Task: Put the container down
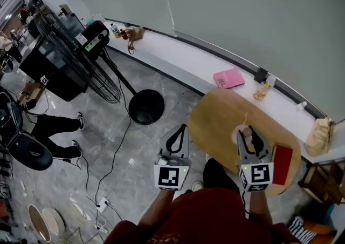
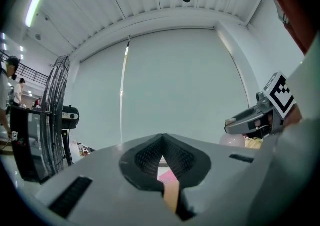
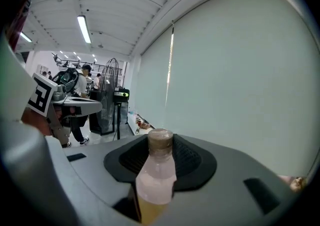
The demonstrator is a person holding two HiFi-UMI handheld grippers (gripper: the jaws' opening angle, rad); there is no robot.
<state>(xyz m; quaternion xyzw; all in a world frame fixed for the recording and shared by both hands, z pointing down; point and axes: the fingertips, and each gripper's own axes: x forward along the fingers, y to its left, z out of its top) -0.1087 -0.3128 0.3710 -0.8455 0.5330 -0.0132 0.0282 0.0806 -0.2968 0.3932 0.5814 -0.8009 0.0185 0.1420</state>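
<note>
The right gripper [image 1: 249,135] is clamped on the bottle [image 3: 156,170], which stands upright between its jaws over the round table [image 1: 215,119]. I can't tell whether the bottle touches the top. The left gripper [image 1: 182,128] hangs beside the table's edge, jaws together and empty.

Grey stone floor [image 1: 102,124] is crossed by black cables [image 1: 119,148]. A round wooden table [image 1: 215,119] is set beside a white ledge [image 1: 188,62] under a pale wall [image 1: 242,5]. A black standing fan [image 1: 75,59] is noted at left.
</note>
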